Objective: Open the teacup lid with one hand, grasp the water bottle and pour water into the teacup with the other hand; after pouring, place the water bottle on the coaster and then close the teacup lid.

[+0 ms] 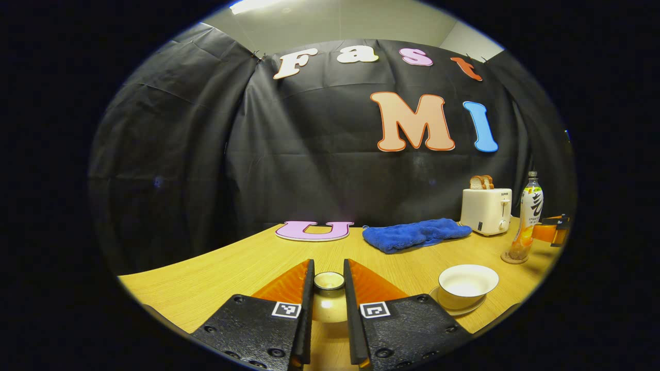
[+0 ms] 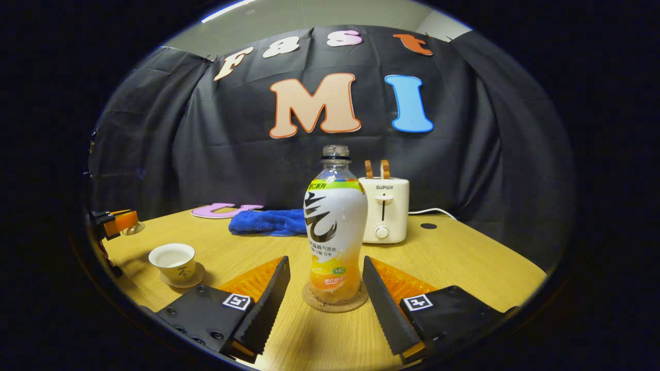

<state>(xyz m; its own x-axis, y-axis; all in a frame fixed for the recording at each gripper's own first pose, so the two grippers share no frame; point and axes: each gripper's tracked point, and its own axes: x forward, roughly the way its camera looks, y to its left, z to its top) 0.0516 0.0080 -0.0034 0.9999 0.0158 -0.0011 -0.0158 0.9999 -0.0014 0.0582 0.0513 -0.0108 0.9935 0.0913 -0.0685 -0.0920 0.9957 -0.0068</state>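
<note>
My left gripper (image 1: 329, 268) is shut on the knob of the teacup lid (image 1: 329, 304), a pale round lid held off the cup. The white teacup (image 1: 466, 282) stands uncovered on its saucer (image 1: 459, 309) to the right. In the right gripper view the cup (image 2: 172, 259) sits at the left, with the lid (image 2: 133, 228) in the far gripper behind it. The water bottle (image 2: 335, 232) stands upright on the round cork coaster (image 2: 335, 305). My right gripper (image 2: 326, 262) is open, one finger on each side of the bottle and clear of it.
A white toaster (image 2: 384, 214) with bread slices stands behind the bottle, its cord (image 2: 433, 210) trailing right. A blue cloth (image 2: 268, 221) lies at the back of the wooden table (image 2: 464, 268). The table's front edge runs close under both grippers.
</note>
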